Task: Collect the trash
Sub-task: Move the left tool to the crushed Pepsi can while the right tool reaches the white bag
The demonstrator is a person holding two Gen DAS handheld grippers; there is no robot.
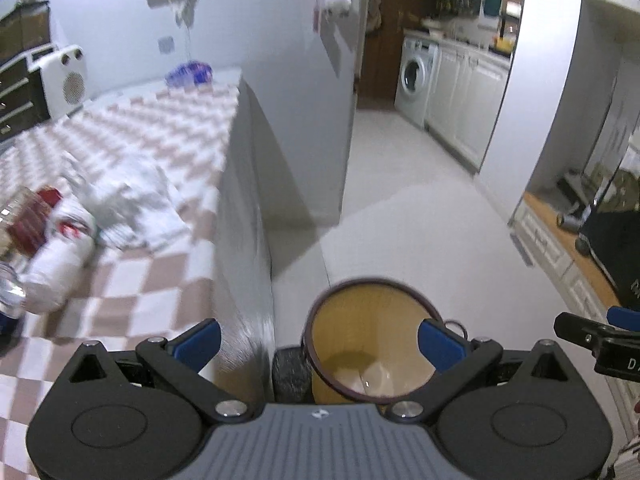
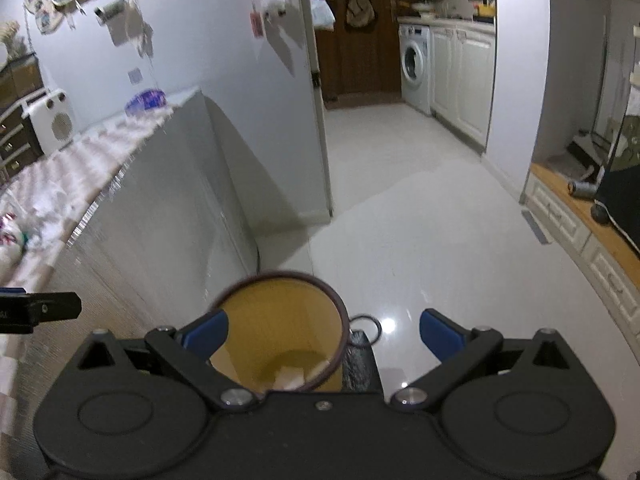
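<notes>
Both grippers hang above a yellow wastebasket (image 1: 370,344) that stands on the pale tiled floor (image 2: 420,220), just right of a table covered by a pink-and-white checked cloth (image 1: 160,152). The left gripper (image 1: 318,344) has its blue-padded jaws spread wide with nothing between them; the right gripper (image 2: 324,334) is likewise wide and holds nothing. Some pale scraps (image 2: 292,378) already lie at the bottom of the basket.

The remaining trash sits on the table at the near left: a heap of crumpled white tissue (image 1: 132,204), a white wrapper with red print (image 1: 60,248), and a red packet (image 1: 34,220) at the far left edge of the left view. A clear bottle (image 1: 10,292) stands near them; whether it counts as trash cannot be told.

The step in hand appears to be going back to the table for the next piece. To do it well, the left gripper, which is nearer the heap, should swing left over the cloth, come down with jaws kept wide, and close on the bulk of one item rather than a loose corner, taking care not to pinch the cloth beneath. The tissue looks soft and likely to shed bits, so a deep bite is safer.
</notes>
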